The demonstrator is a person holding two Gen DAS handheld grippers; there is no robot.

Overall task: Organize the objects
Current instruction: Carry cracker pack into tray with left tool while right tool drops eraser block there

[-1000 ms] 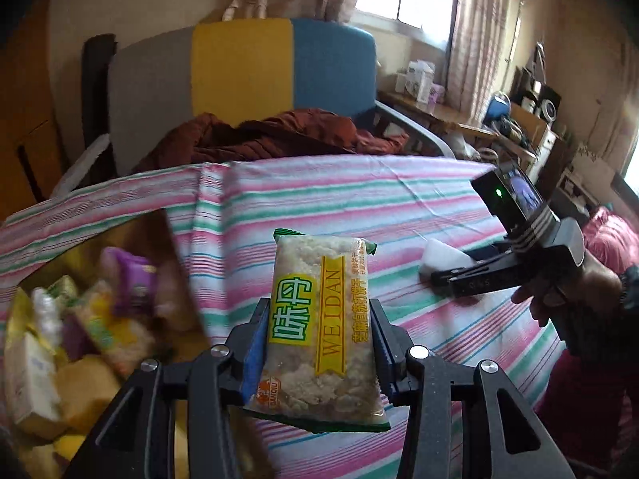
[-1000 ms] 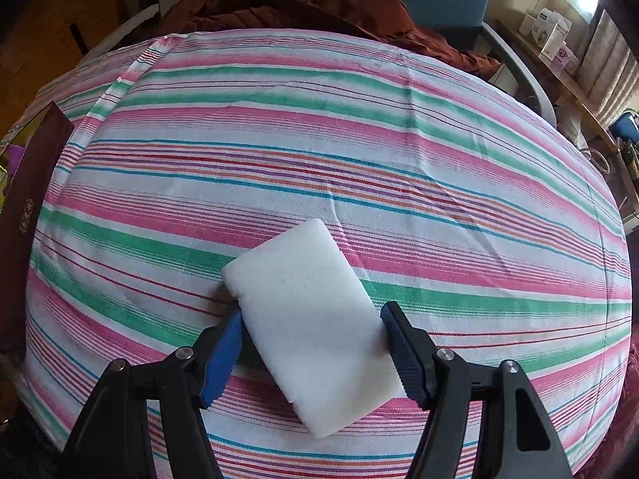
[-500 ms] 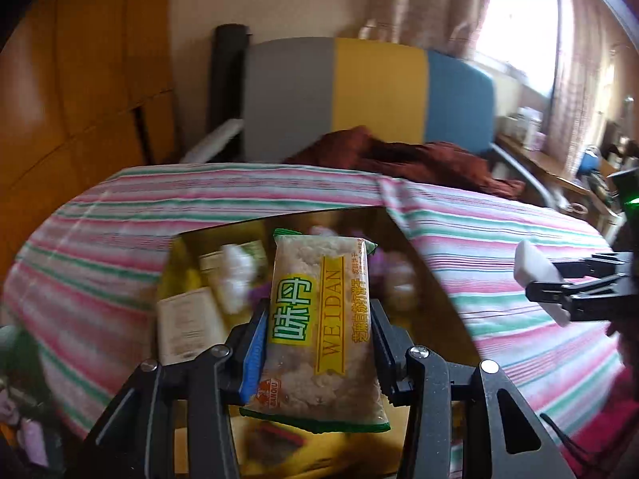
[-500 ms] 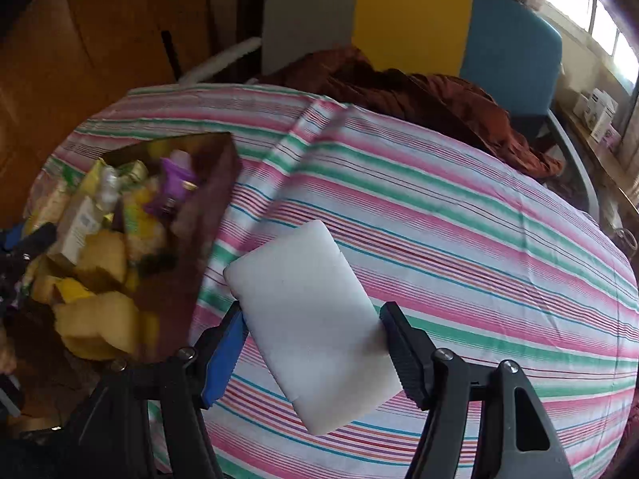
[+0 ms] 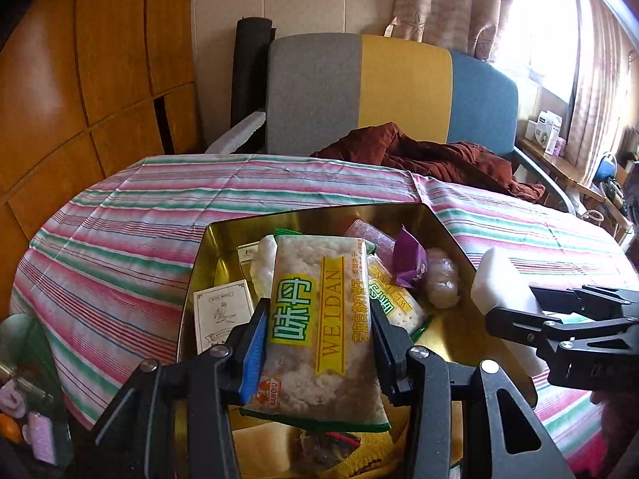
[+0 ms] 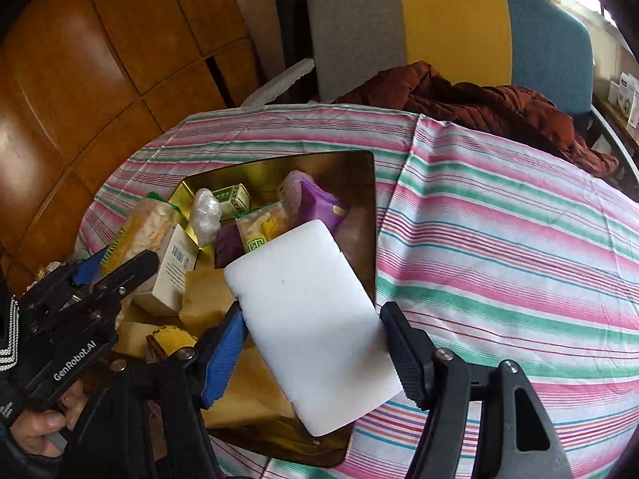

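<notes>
Left gripper (image 5: 317, 337) clamps an upright WEIDAN snack packet (image 5: 315, 331); right gripper (image 6: 315, 343) grips a white foam block (image 6: 309, 319), both above the gold tin (image 5: 319, 219).

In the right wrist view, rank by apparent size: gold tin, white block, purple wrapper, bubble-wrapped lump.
1. Gold tin
2. White block, though it sits nearest the camera, which inflates it
3. and 4. Purple wrapper and bubble-wrapped lump: too alike to rank.
</notes>
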